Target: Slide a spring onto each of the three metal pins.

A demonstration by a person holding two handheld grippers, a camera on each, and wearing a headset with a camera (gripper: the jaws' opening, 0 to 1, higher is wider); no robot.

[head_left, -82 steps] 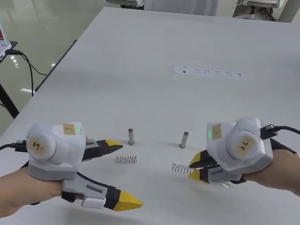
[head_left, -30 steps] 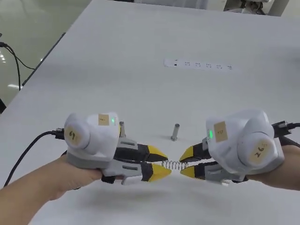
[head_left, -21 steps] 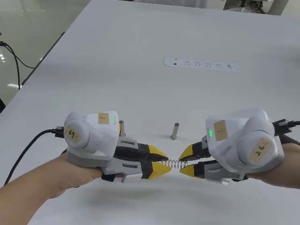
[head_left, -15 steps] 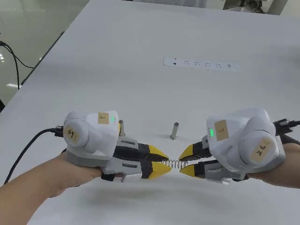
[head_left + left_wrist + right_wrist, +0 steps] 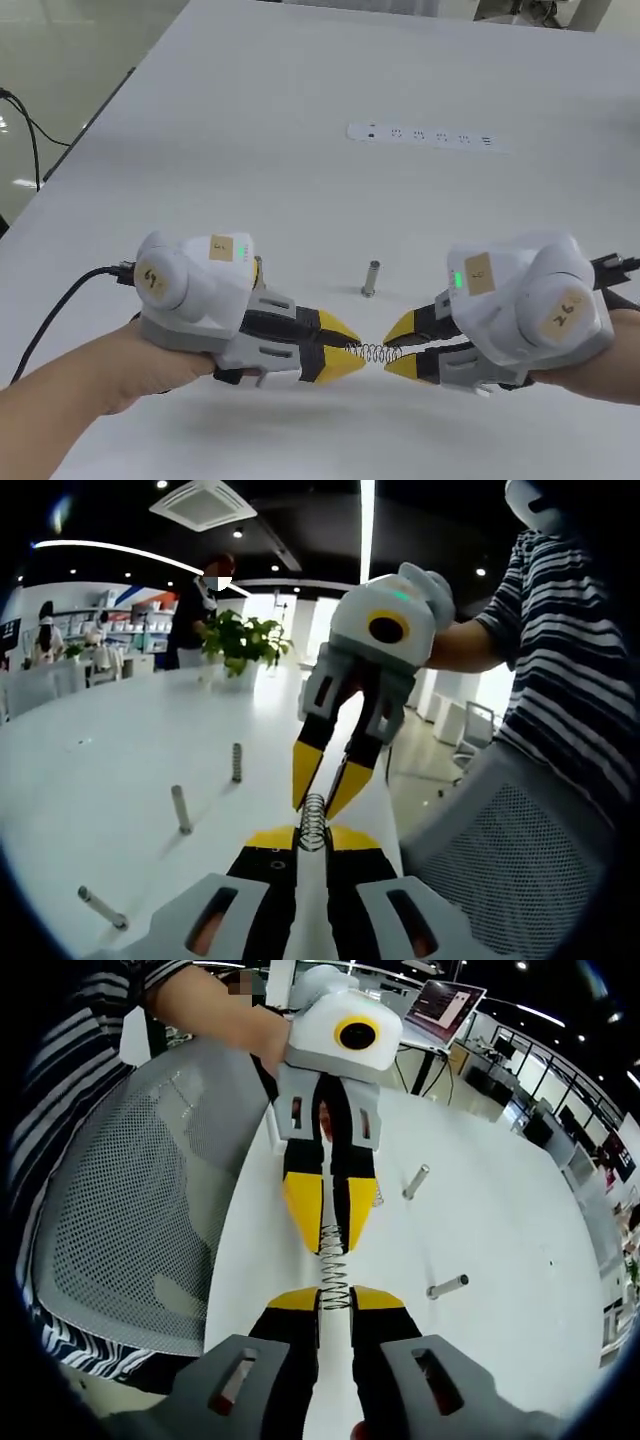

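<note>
Head view: my left fingers (image 5: 335, 328) and right fingers (image 5: 408, 326) each clench one end of the spring (image 5: 372, 352), held above the counter (image 5: 300, 150) near a pin (image 5: 371, 278). An uneven pull could bend it or flick it loose.

1. Big white table (image 5: 300, 110); 1 white power strip (image 5: 428, 137) on far side.
2. Shiny pale-green floor (image 5: 90, 40) at left, black cable (image 5: 30, 135) over it.
3. 1 grey mesh chair (image 5: 130, 1210) by table edge.
4. Dark ceiling w/ AC vent (image 5: 203, 502) & light strip (image 5: 366, 520); potted plant (image 5: 240, 640) at back.
</note>
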